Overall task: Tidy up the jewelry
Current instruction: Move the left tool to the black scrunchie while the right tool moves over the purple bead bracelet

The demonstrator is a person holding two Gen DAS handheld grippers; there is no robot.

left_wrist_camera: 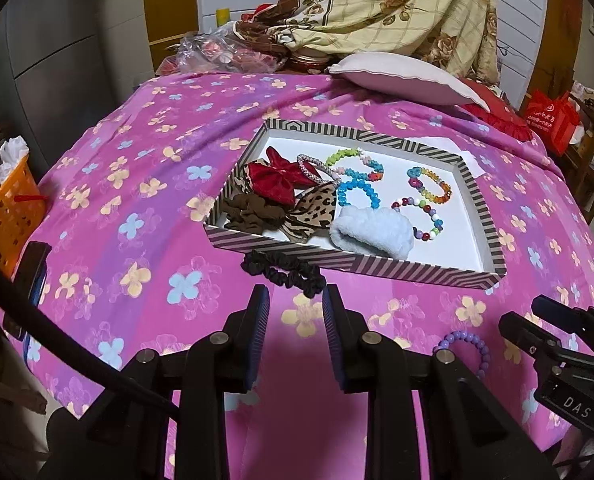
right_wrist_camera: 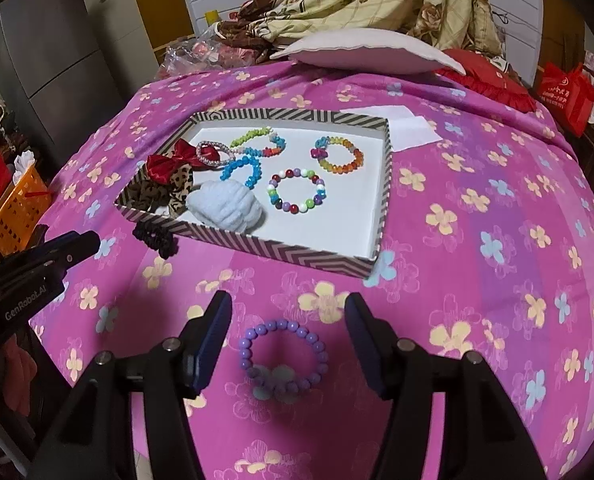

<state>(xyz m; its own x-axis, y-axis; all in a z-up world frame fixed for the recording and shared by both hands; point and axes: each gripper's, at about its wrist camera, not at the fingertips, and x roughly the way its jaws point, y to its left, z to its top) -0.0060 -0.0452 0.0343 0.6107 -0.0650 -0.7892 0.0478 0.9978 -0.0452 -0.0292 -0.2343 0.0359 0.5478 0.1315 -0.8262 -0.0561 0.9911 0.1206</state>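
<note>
A striped box lid [left_wrist_camera: 353, 266] [right_wrist_camera: 257, 246] lies on the pink flowered bedspread. It holds bead bracelets [left_wrist_camera: 421, 216] [right_wrist_camera: 297, 196], a red bow [left_wrist_camera: 275, 178], a leopard scrunchie [left_wrist_camera: 313, 212], a brown scrunchie [left_wrist_camera: 253, 210] and a pale blue fluffy scrunchie [left_wrist_camera: 371, 232] [right_wrist_camera: 227, 206]. A black scrunchie [left_wrist_camera: 285, 270] [right_wrist_camera: 155, 236] lies on the bedspread against the lid's near edge, just beyond my open left gripper [left_wrist_camera: 295, 300]. A purple bead bracelet [right_wrist_camera: 283, 356] [left_wrist_camera: 467, 350] lies on the bedspread between the fingers of my open right gripper [right_wrist_camera: 289, 312].
A white pillow [left_wrist_camera: 405, 76] [right_wrist_camera: 361, 50] and a floral quilt [left_wrist_camera: 389, 4] lie at the far end of the bed. An orange basket [left_wrist_camera: 5, 216] [right_wrist_camera: 17, 208] stands off the bed's left edge. A red bag [left_wrist_camera: 551, 118] sits at the right. White paper [right_wrist_camera: 401, 126] lies behind the lid.
</note>
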